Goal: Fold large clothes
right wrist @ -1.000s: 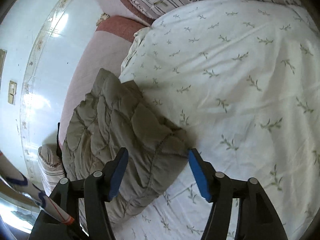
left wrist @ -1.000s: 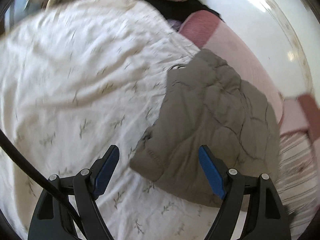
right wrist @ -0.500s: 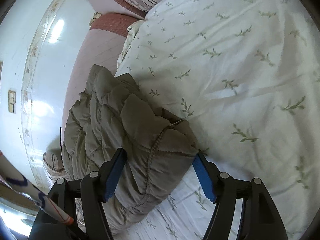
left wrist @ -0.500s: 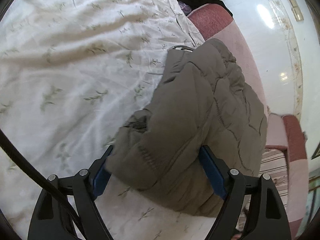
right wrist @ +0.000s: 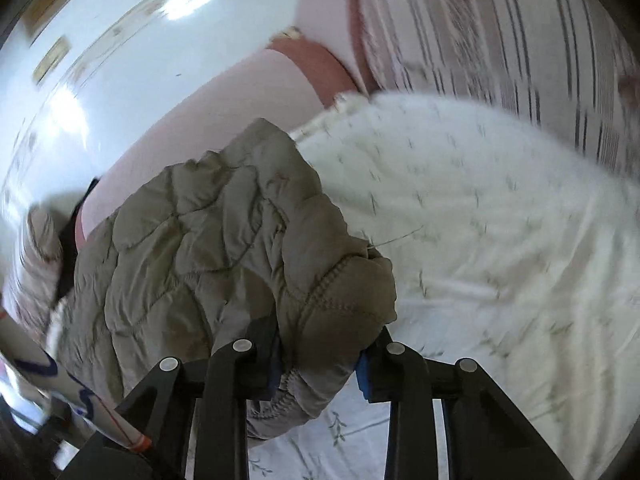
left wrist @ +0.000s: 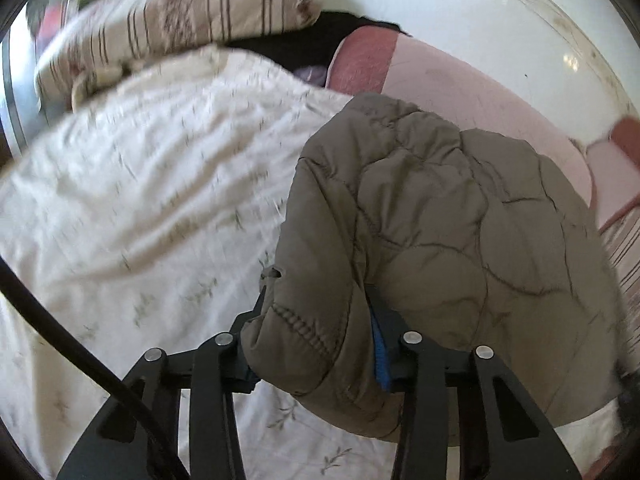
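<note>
An olive-grey quilted jacket lies folded in a bundle on a white bed sheet with small leaf prints. My left gripper is shut on the jacket's near stitched corner, which bulges over the jaws and hides the fingertips. The jacket also shows in the right wrist view. My right gripper is shut on its other near corner. The held edge looks lifted off the sheet.
A striped pillow lies at the back of the bed. A pink and red blanket runs along the bed's edge, with shiny white floor beyond. Striped bedding lies beyond the sheet. A black cable crosses the lower left.
Both grippers have closed from open onto the jacket's near corners. Both views have tilted up and blurred, and the held edge has risen.
</note>
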